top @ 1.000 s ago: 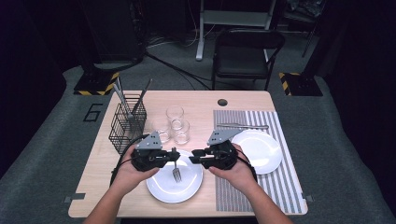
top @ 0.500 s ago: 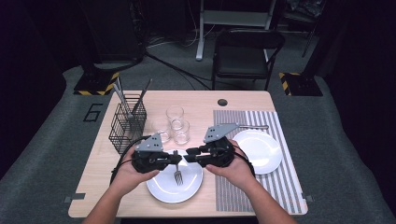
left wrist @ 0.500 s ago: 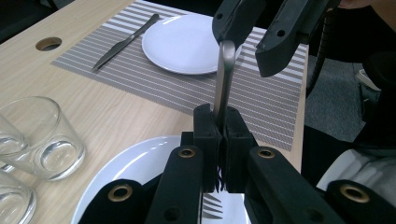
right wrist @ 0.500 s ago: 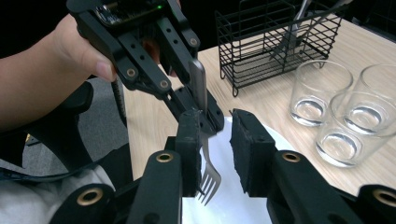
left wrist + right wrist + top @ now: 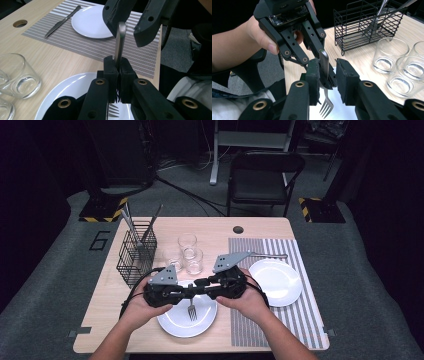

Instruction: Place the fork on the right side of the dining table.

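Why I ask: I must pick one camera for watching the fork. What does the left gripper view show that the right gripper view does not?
Left gripper view: a knife and a second plate on the striped mat. Right gripper view: the wire basket of utensils and the hand holding the left gripper. Both: the fork clamped by the left gripper, its handle between the right gripper's open jaws, above a white plate, glasses nearby.

- The left gripper (image 5: 187,292) is held level above the table, pointing toward the person's right, its jaws clamped tight.
- The right gripper (image 5: 201,282) faces it tip to tip, jaws parted.
- Both forearms come in from below, each hand (image 5: 137,306) wrapped around its gripper's body.
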Available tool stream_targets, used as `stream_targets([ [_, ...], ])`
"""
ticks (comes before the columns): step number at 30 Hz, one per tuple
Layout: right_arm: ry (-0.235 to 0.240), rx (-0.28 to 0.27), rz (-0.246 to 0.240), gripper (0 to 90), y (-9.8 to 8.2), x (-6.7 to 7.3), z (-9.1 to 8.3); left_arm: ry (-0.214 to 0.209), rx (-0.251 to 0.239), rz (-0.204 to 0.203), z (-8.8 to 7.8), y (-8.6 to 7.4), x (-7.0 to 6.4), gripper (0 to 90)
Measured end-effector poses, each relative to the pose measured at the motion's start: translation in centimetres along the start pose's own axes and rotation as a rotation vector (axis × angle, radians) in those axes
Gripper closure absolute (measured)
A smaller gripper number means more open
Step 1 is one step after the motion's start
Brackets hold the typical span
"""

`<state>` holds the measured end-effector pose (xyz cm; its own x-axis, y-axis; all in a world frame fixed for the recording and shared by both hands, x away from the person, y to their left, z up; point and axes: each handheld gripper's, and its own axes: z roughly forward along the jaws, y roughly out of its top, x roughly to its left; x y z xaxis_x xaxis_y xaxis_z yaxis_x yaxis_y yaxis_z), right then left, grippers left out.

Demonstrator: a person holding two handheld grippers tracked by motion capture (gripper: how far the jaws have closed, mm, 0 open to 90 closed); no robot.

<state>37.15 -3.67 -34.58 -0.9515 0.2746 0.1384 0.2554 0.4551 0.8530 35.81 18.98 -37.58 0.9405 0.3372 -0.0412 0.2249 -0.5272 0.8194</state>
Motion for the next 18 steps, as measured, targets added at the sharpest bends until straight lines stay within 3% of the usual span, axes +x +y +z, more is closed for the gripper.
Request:
stream_targets([
  [10,0.007,0.007,-0.003,73.0,0.33,0.11,0.29,-0.008,0.005,0.009,0.24,0.06,-0.21,86.8],
  [18,0.022,0.020,-0.017,80.4,0.64,0.23,0.78,-0.007,0.009,0.018,0.34,0.07,-0.23,86.8],
])
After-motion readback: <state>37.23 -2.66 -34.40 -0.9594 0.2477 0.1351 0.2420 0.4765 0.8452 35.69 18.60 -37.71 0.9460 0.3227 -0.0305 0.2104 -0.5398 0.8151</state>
